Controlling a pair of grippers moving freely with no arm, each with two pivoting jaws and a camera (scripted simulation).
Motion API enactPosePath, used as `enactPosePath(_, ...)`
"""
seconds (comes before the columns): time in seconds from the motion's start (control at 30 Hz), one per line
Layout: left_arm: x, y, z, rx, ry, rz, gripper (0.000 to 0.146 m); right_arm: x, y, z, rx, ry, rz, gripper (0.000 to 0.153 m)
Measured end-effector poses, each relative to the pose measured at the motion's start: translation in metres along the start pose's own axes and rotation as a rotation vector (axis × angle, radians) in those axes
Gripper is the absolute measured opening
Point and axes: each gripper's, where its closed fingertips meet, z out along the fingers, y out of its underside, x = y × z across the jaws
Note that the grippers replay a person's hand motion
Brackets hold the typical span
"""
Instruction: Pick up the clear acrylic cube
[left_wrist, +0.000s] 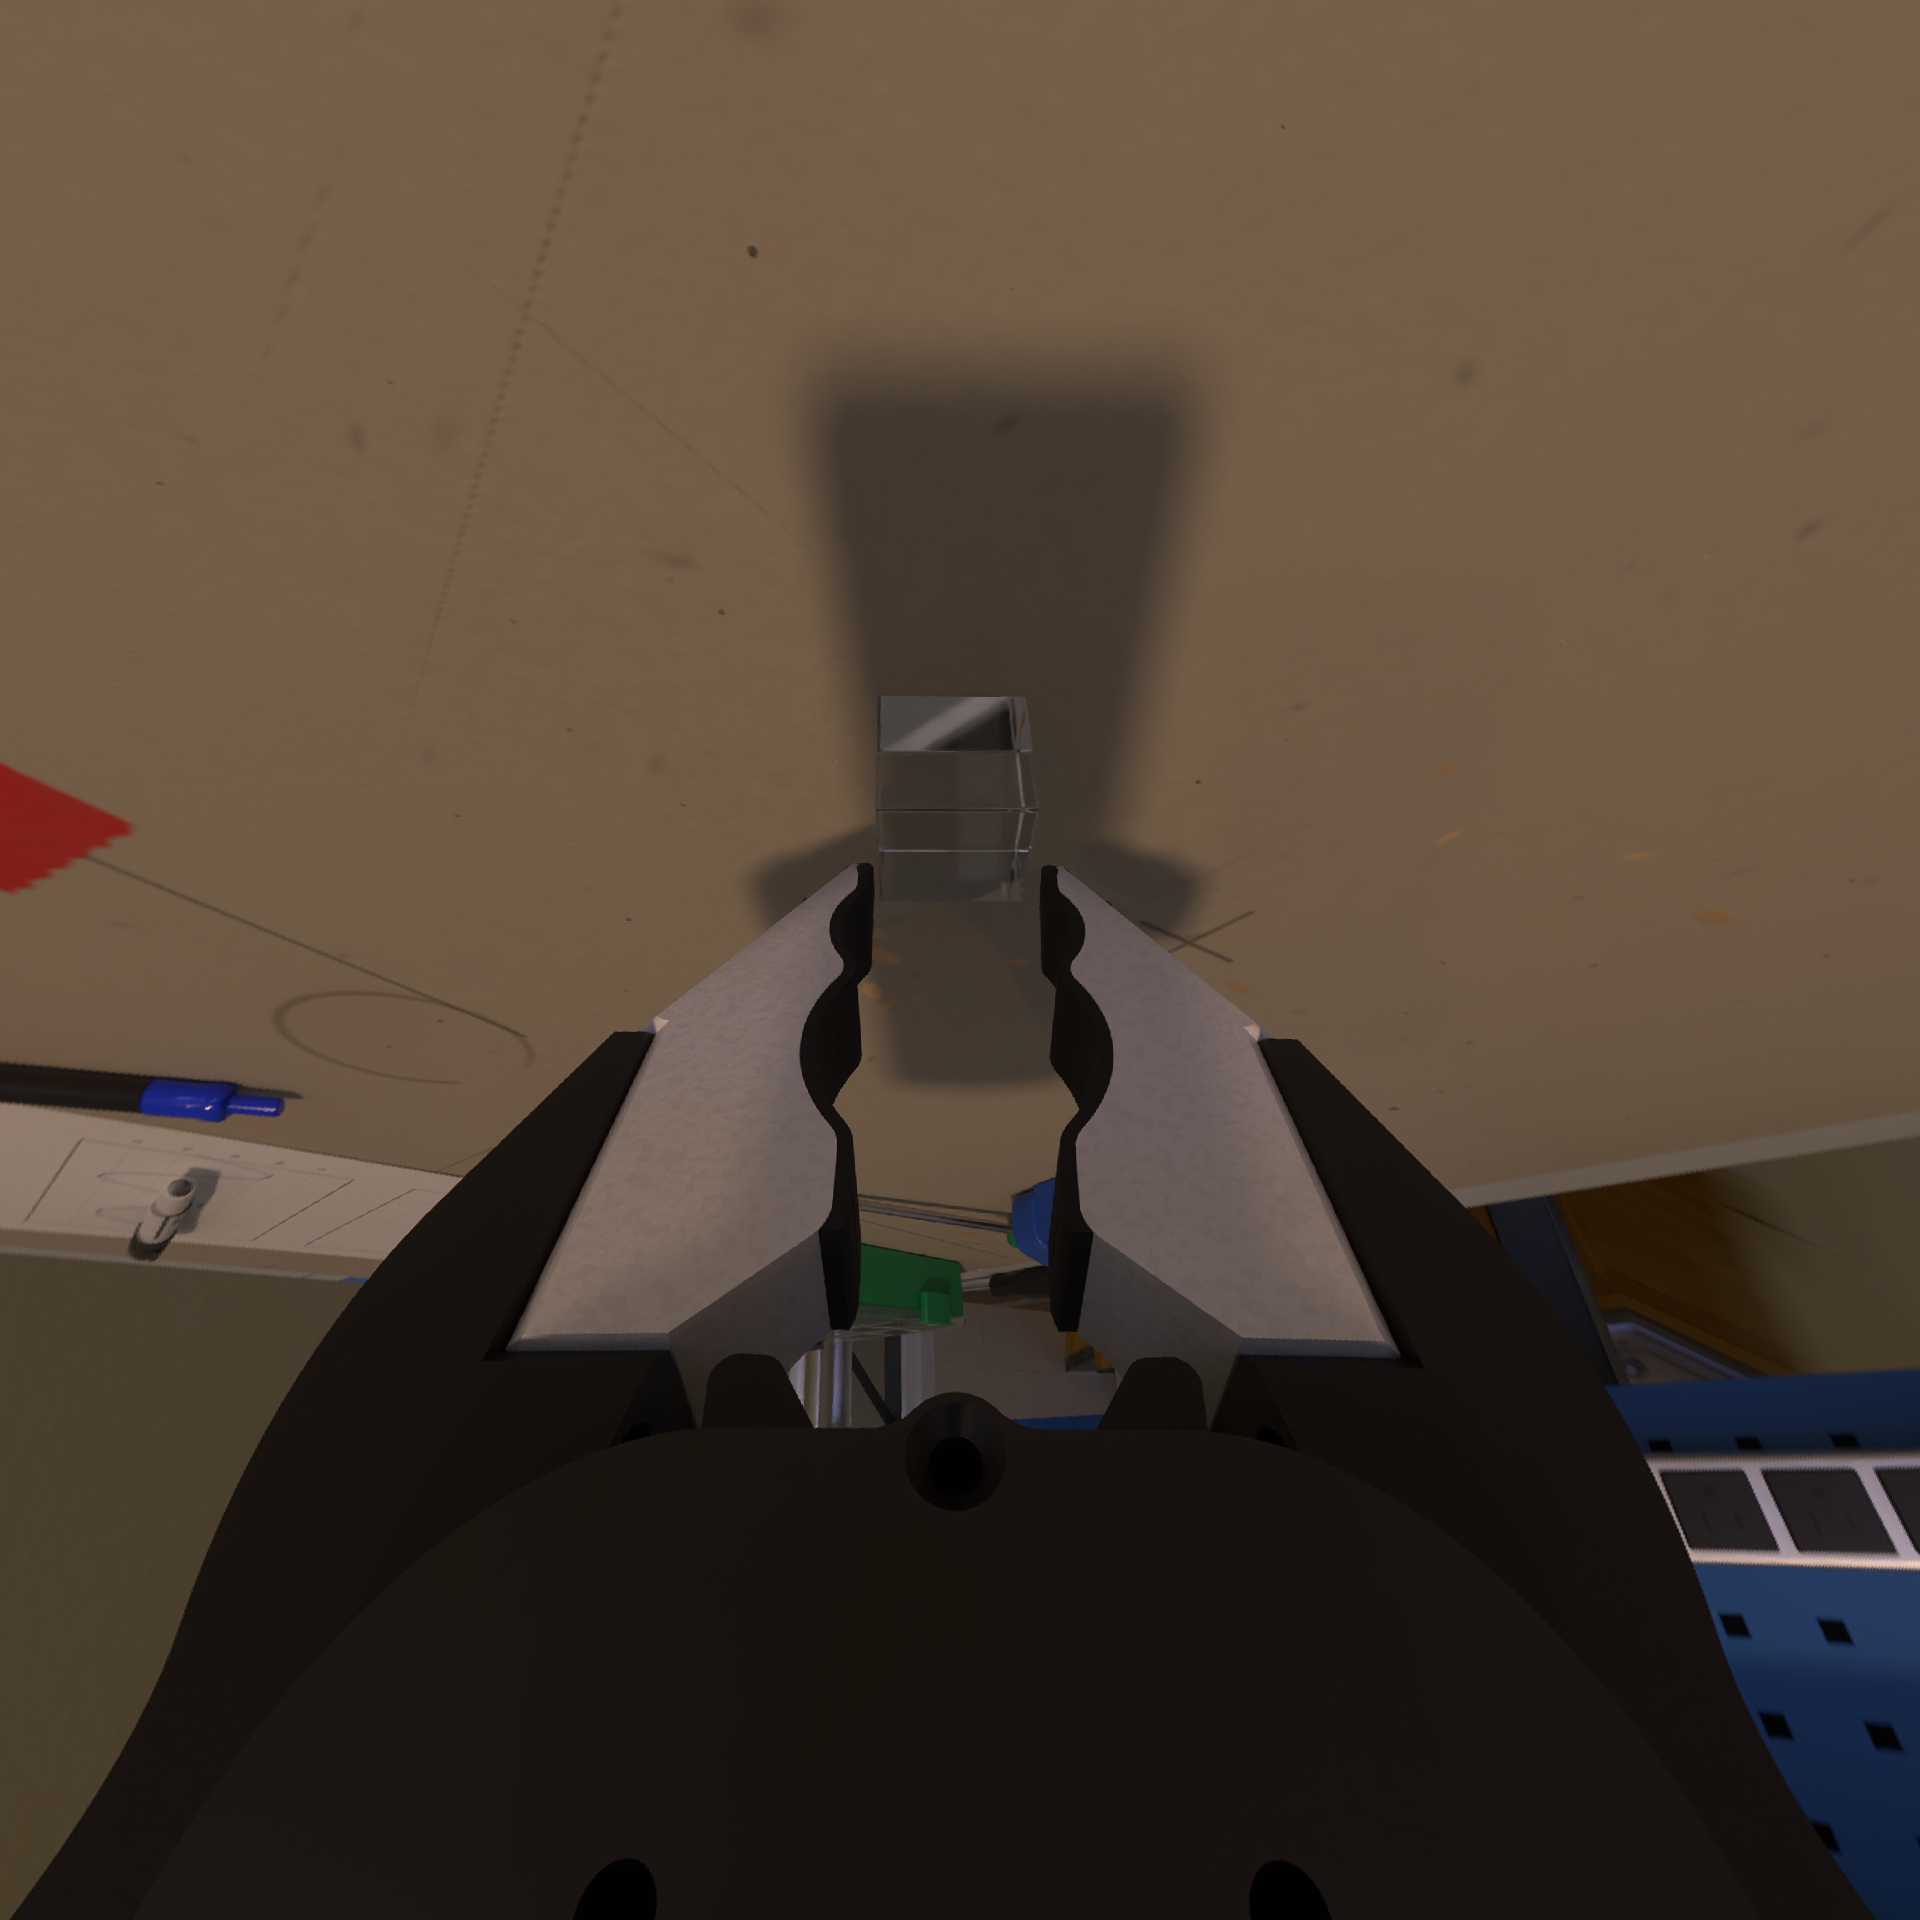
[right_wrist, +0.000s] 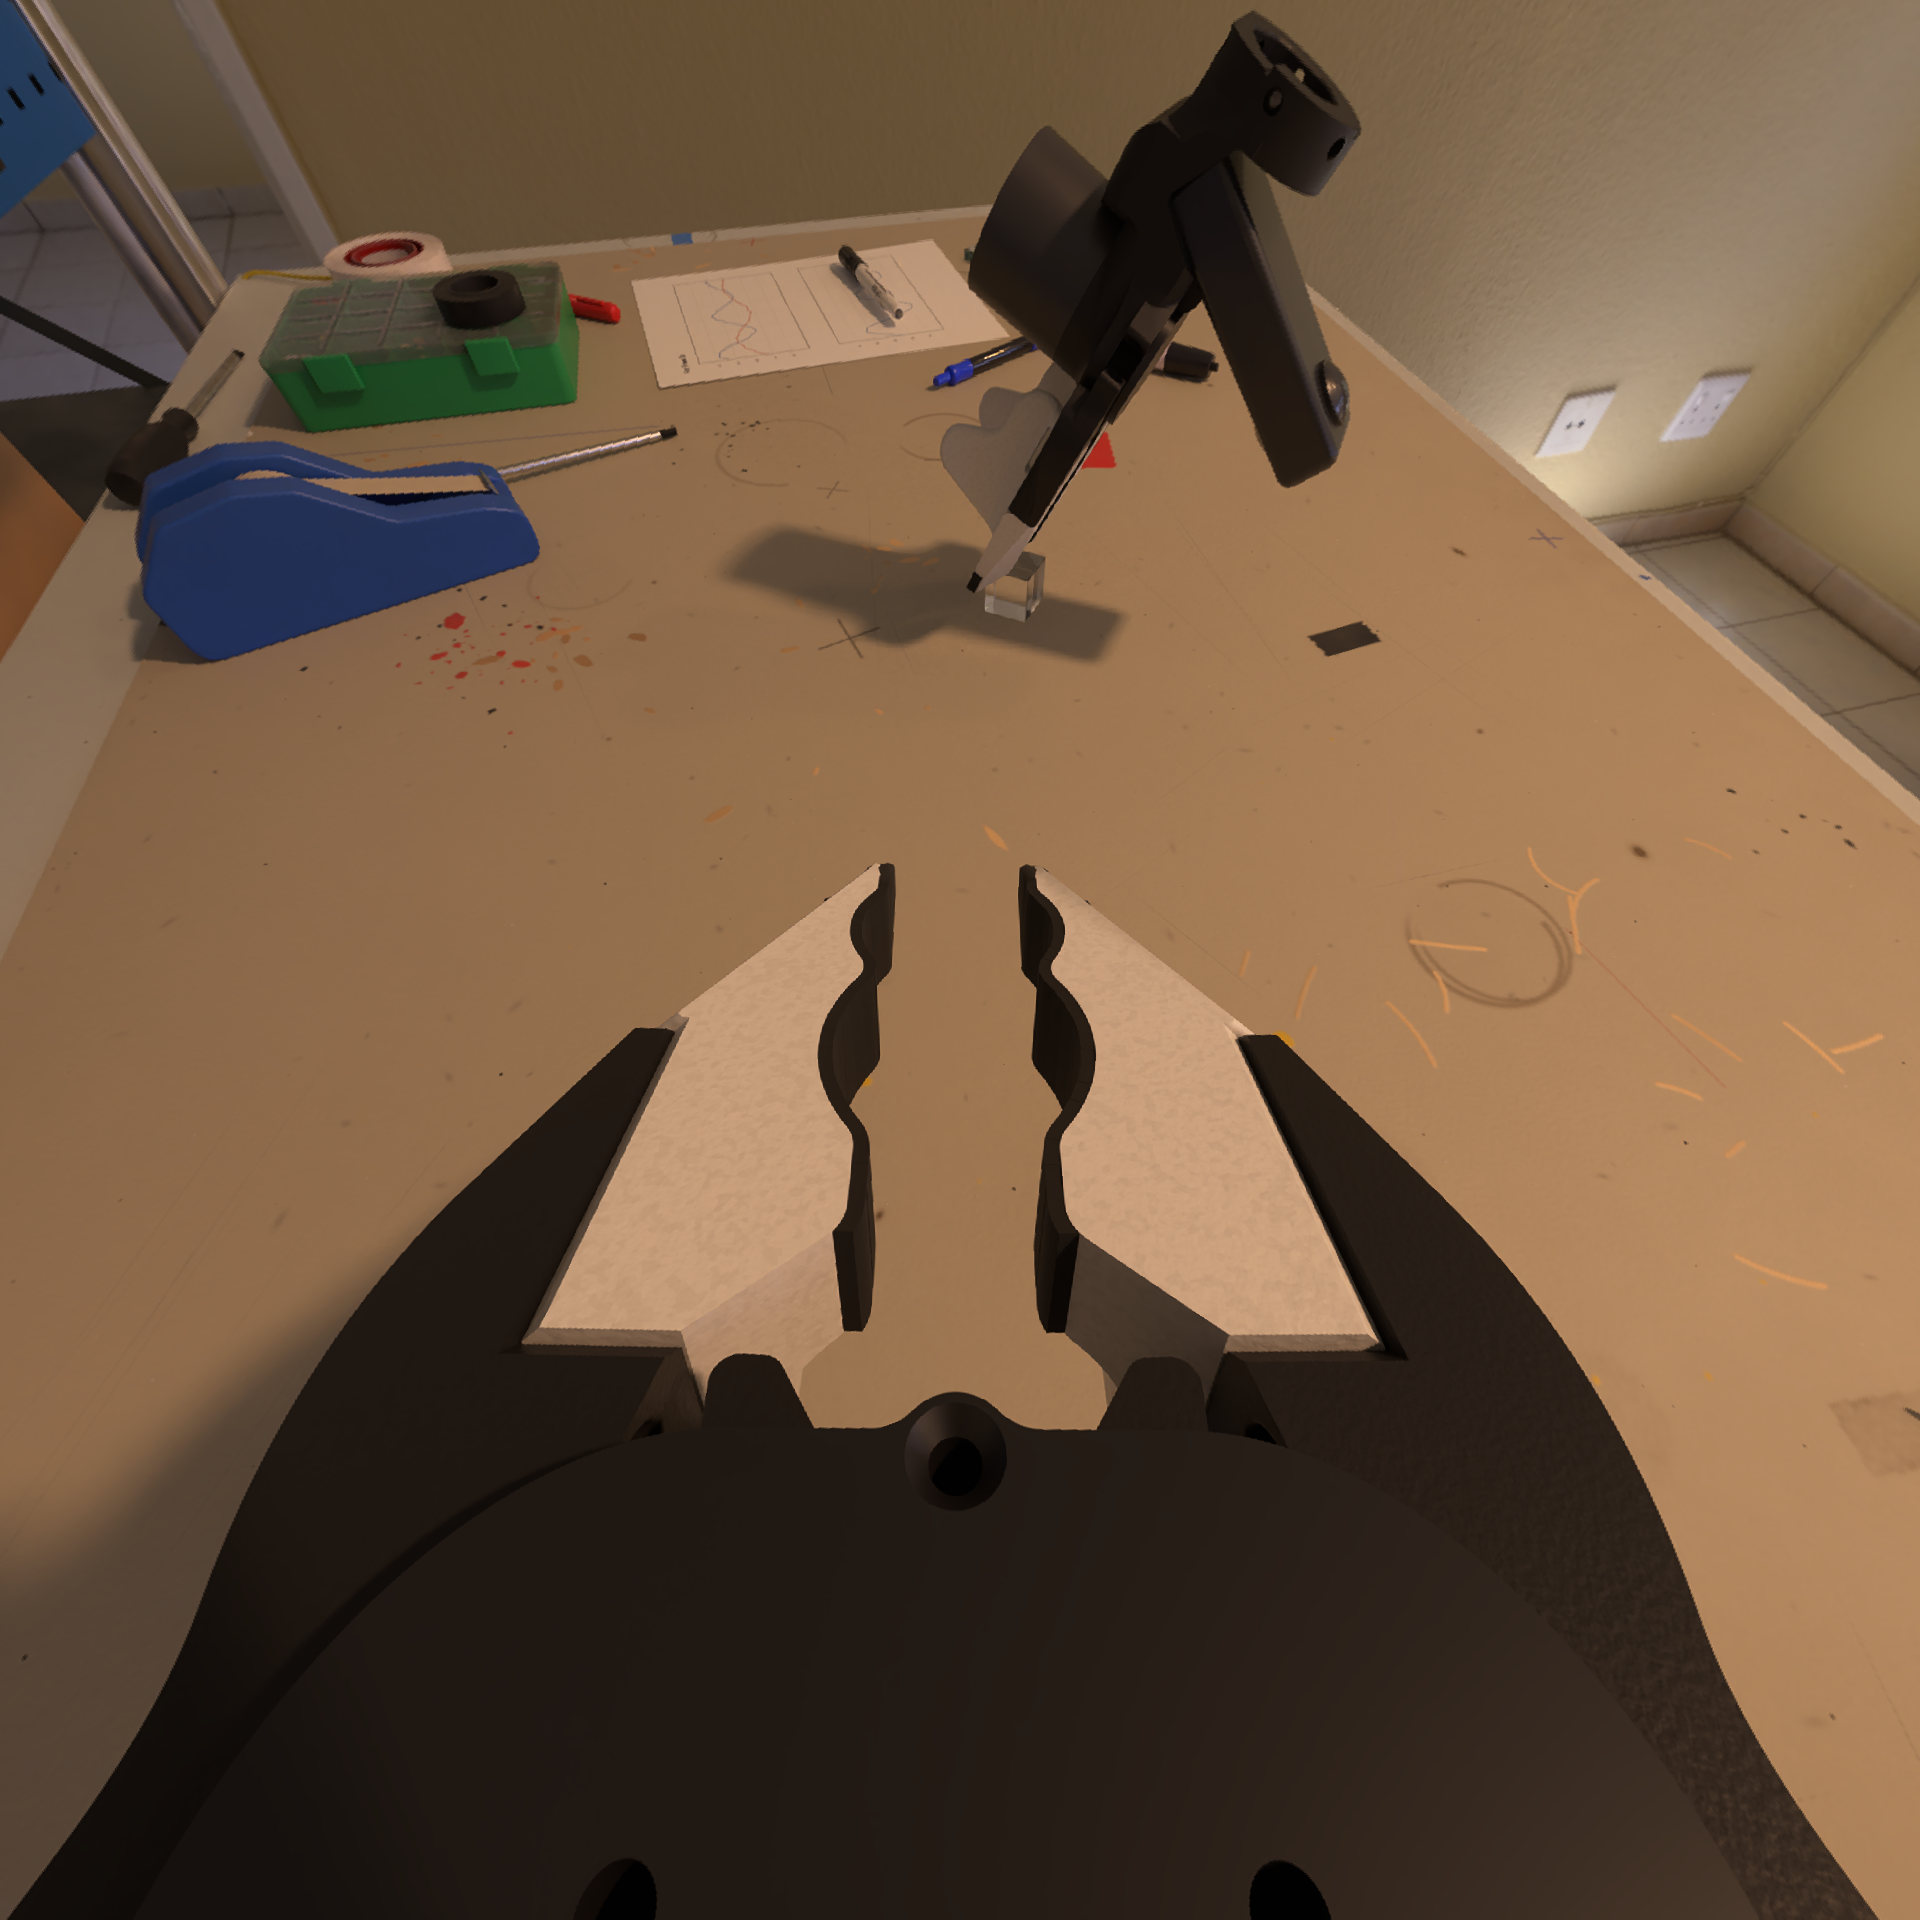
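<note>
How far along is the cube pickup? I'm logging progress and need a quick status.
Done: the left claw has reached the clear acrylic cube, open, tips at its near edge. In hand: nothing is gripped; the cube sits on the table. Left: advance around it, close, lift. The right claw is open, well away from it.

Left gripper (left_wrist: 953, 873) jaws apart, frame ctr; clear cube (left_wrist: 956, 798) on table (left_wrist: 416, 416) just beyond tips, not gripped.
</note>
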Motion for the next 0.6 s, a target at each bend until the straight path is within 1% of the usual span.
enactPosePath(0.13, 0.0040, 0.0014, -0.0005, -0.014, 0.049, 0.036, 0.037, 0.0014, -0.0004, -0.0034, 0.012, 0.002, 0.006, 0.024)
enactPosePath(0.23, 0.0012, 0.0010, 0.0001, -0.017, 0.019, 0.050, 0.035, 0.0010, 0.0004, -0.0035, 0.008, 0.001, 0.006, 0.024)
enactPosePath(0.33, 0.0030, 0.0003, 0.0006, -0.011, 0.002, 0.032, 0.035, 0.0006, 0.0007, -0.0037, 0.000, 0.007, -0.001, 0.024)
enactPosePath(0.47, 0.0064, -0.0027, 0.0002, 0.000, 0.000, -0.019, 0.046, -0.0001, 0.0010, -0.0040, -0.007, 0.007, -0.004, 0.024)
enactPosePath(0.5, 0.0058, -0.0033, 0.0002, -0.002, -0.011, -0.021, 0.047, -0.0001, 0.0012, -0.0043, -0.009, 0.009, -0.005, 0.024)
enactPosePath(0.53, 0.0043, -0.0040, 0.0002, -0.003, -0.031, -0.018, 0.046, -0.0003, 0.0011, -0.0048, -0.010, 0.012, -0.009, 0.024)
enactPosePath(0.6, 0.0025, -0.0045, 0.0000, -0.010, -0.063, -0.007, 0.040, -0.0011, 0.0003, -0.0064, -0.011, 0.014, -0.017, 0.023)
